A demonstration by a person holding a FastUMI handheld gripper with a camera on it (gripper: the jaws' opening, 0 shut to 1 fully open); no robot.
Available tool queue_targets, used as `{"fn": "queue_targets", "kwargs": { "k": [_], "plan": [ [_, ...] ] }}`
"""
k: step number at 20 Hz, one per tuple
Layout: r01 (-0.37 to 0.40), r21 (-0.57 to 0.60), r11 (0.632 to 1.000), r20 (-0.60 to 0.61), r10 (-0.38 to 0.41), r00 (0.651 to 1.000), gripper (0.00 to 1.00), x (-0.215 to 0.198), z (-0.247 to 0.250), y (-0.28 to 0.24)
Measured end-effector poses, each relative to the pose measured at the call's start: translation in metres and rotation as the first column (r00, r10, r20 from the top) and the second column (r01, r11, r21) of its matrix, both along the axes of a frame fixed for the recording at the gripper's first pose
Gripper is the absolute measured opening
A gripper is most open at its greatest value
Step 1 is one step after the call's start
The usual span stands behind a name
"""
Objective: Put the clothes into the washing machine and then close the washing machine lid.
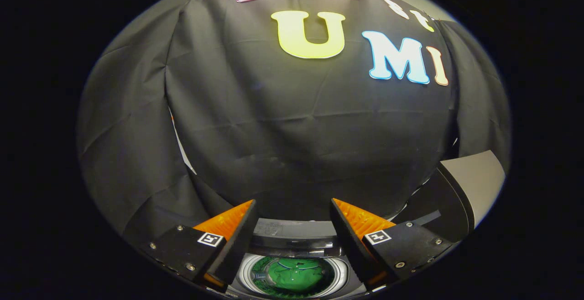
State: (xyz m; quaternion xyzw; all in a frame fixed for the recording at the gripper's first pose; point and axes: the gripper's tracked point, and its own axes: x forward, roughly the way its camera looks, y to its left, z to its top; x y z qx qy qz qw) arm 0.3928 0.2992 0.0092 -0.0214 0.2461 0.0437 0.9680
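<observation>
Two fingers of the gripper [293, 208] stand wide apart, nothing between them. Below and between them, toward 6 o'clock, a green garment [299, 274] lies inside the washing machine drum [246, 268]; loading looks done. Lid [461, 195] stands raised at about 4 o'clock, just past the right finger. Step in hand, by my reading: closing it. Advice: swing toward 4 o'clock, set a fingertip behind the lid's top edge, push it down and forward in an arc; keep jaws clear of the hinge. Control panel [292, 240] sits just beyond the drum. Farther off, from 9 through 12 to 3 o'clock, black cloth wall [296, 131], creased.
</observation>
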Motion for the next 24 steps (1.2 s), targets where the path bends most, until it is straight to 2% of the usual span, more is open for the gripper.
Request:
{"fn": "queue_targets", "kwargs": {
  "k": [10,24],
  "plan": [
    [-0.006,-0.004,1.0,0.031,0.006,1.0,0.96,-0.031,-0.007,0.0],
    [-0.068,-0.015,0.998,0.012,0.068,0.998,0.96,-0.078,-0.031,0.002]
  ]
}}
